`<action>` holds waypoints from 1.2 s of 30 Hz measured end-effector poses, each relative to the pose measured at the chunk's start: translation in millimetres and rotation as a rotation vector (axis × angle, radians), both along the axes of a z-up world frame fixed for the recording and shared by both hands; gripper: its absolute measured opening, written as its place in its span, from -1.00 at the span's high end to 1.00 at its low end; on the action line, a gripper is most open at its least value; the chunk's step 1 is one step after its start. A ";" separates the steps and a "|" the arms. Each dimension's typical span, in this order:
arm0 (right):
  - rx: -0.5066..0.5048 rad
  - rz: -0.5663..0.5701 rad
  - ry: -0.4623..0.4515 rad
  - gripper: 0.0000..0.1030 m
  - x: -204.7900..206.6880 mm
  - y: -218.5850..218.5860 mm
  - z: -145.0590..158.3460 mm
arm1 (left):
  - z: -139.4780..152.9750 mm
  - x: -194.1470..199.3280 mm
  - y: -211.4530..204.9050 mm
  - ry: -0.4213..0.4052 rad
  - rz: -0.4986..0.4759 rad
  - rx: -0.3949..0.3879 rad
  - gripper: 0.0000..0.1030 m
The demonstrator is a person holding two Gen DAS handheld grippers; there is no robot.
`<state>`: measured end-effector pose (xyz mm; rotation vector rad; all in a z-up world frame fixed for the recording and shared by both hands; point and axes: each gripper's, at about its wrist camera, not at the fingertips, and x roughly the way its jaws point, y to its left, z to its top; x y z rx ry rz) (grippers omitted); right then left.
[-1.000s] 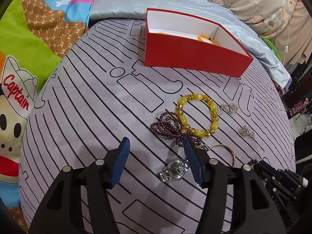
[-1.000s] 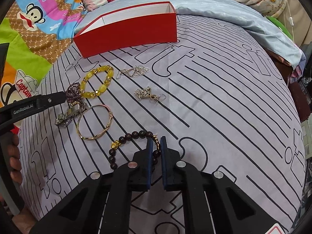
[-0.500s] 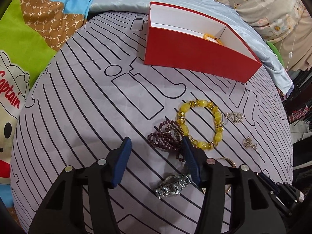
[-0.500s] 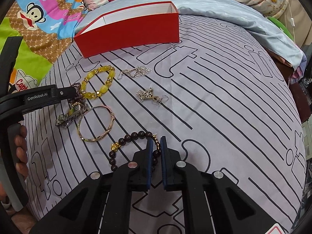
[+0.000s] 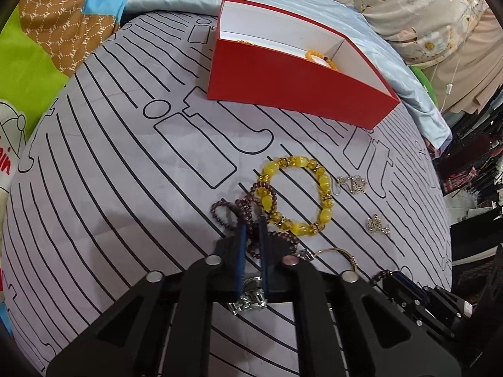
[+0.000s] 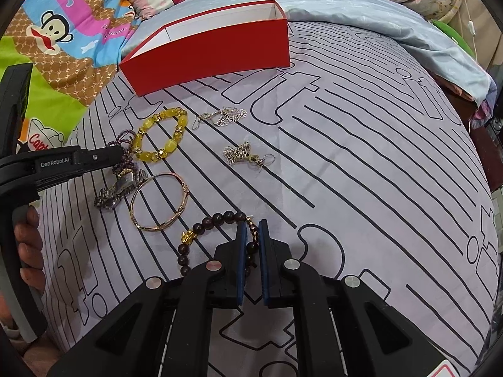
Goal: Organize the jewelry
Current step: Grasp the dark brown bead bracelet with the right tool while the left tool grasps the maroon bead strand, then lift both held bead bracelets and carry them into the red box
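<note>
My left gripper (image 5: 251, 224) is shut on the purple bead bracelet (image 5: 243, 209), which lies on the striped grey cloth and touches the yellow bead bracelet (image 5: 295, 194). A silver watch (image 5: 250, 297) lies under its fingers. My right gripper (image 6: 252, 229) is shut on the dark brown bead bracelet (image 6: 207, 232) on the cloth. The red box (image 5: 292, 84) with a white inside stands further back and holds an orange bead bracelet (image 5: 320, 58). The left gripper also shows in the right wrist view (image 6: 121, 154).
A thin gold bangle (image 6: 160, 201) lies beside the watch (image 6: 119, 188). Two silver flower earrings (image 6: 226, 116) (image 6: 245, 154) lie right of the yellow bracelet (image 6: 162, 138). A blue quilt (image 6: 377, 15) and cartoon bedding (image 6: 63, 31) border the cloth.
My left gripper moved forward over the purple bracelet and closed on it. My right gripper stayed shut on the dark bracelet without moving.
</note>
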<state>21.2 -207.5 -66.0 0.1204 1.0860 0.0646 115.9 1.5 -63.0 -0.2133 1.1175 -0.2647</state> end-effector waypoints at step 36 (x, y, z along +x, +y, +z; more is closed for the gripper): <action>0.055 0.053 -0.242 0.86 23.9 4.9 103.5 | 114.8 -12.3 -2.3 -0.278 -0.056 0.035 0.95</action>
